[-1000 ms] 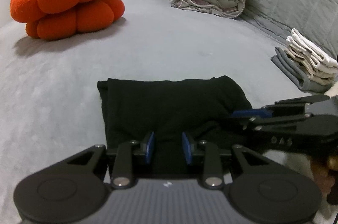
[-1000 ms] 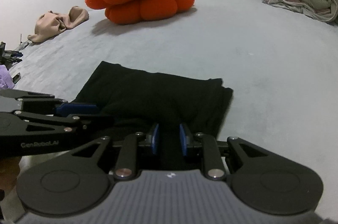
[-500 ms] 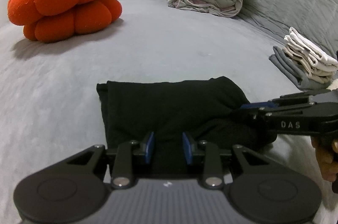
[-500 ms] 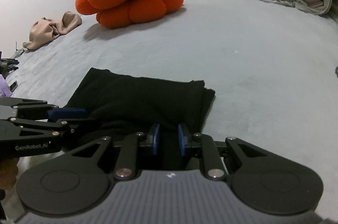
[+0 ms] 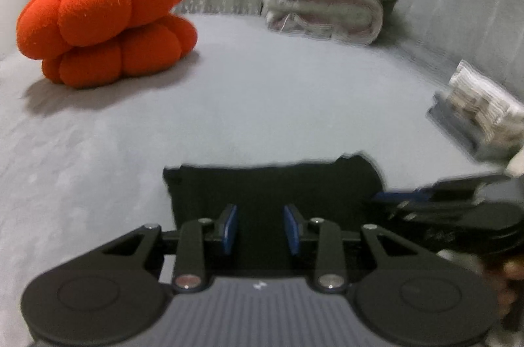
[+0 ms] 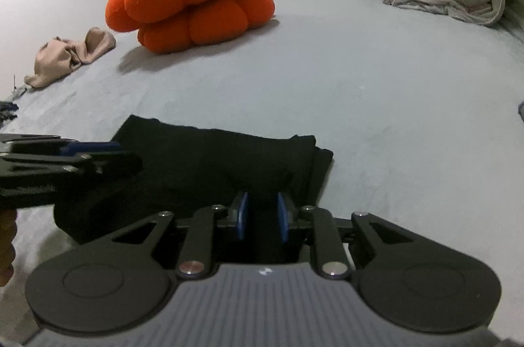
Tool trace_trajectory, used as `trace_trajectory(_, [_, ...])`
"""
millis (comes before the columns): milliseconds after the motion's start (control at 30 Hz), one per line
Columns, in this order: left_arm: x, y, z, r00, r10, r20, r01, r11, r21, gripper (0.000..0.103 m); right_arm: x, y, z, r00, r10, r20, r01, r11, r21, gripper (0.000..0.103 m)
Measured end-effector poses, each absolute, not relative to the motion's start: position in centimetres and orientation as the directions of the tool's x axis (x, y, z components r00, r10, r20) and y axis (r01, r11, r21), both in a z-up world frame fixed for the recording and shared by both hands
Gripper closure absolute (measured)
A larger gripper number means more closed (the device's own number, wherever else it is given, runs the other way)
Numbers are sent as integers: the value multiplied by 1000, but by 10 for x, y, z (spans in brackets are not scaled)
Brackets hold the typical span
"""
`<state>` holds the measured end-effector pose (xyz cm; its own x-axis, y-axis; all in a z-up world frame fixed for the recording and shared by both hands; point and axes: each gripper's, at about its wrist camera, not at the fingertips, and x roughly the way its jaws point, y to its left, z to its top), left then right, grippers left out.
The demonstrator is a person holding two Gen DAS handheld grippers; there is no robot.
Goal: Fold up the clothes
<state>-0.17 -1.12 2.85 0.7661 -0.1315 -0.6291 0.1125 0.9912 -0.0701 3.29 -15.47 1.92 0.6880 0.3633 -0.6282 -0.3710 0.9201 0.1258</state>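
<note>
Both claws tilt downward, side by side and close together. The left claw (image 5: 260, 229) has its blue pads part-way apart with black cloth between them; whether they press it is unclear. The right claw (image 6: 262, 217) is narrower, its pads closed on a bunched ridge of that cloth. A hand (image 5: 504, 288) shows blurred behind the right claw.

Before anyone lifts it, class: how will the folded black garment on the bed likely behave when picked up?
The black garment probably flops: it lies in soft layers on the bed. Lifted at one edge, it may unfold. It looks light and unlikely to roll.
</note>
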Motion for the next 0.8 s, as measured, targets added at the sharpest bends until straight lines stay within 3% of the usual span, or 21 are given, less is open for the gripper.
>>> trace_trajectory(200, [-1, -7, 26, 759, -125, -639, 97, 992, -80, 71, 31, -157, 25, 702, 370, -608, -374, 919, 126, 81])
trace_trajectory(333, [-3, -9, 26, 758, -119, -641, 92, 993, -76, 71, 31, -153, 29, 726, 394, -564, -391, 911, 134, 75])
trace_trajectory(467, [-2, -7, 27, 755, -126, -644, 94, 992, -83, 71, 40, -148, 19, 707, 379, -597, -381, 915, 130, 75])
trace_trajectory(667, [-2, 1, 43, 801, -151, -579, 85, 987, -139, 71, 38, -152, 27, 728, 399, -558, -372, 913, 168, 75])
trace_trajectory(800, [11, -3, 37, 793, -145, -591, 73, 987, -145, 71, 40, -147, 24, 725, 408, -555, -374, 910, 180, 73])
